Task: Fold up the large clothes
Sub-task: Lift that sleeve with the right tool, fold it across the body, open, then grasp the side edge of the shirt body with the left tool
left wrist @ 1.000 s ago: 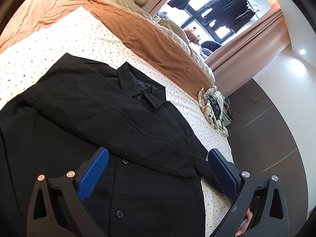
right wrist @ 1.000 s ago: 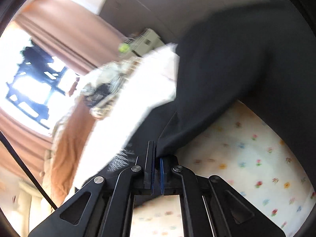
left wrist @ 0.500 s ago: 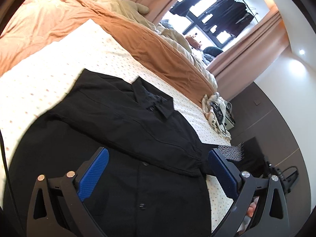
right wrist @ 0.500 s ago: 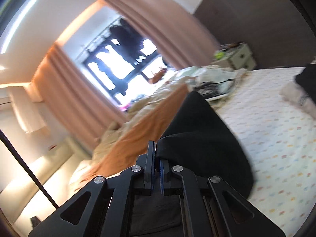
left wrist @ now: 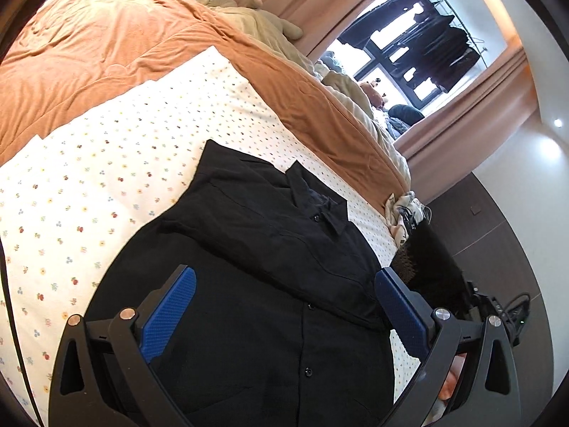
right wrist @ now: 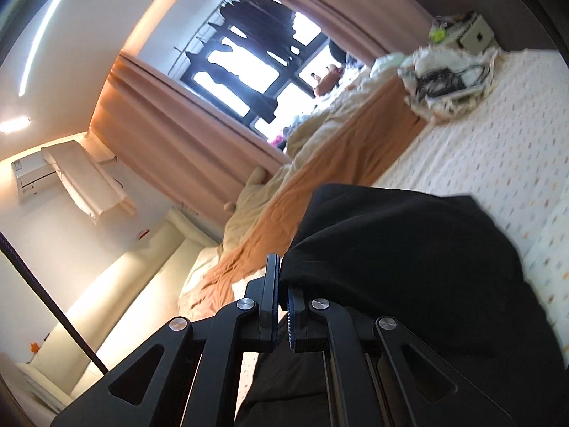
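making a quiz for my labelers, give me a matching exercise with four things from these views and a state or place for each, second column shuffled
Things:
1. left tongs
2. right tongs
3. black shirt
4. orange blanket

States or places:
A. spread flat on the dotted sheet, collar toward the blanket
B. shut on black fabric
C. open, holding nothing
D. bunched along the far side of the bed

Pairs: 1-C, 2-B, 3-A, 4-D
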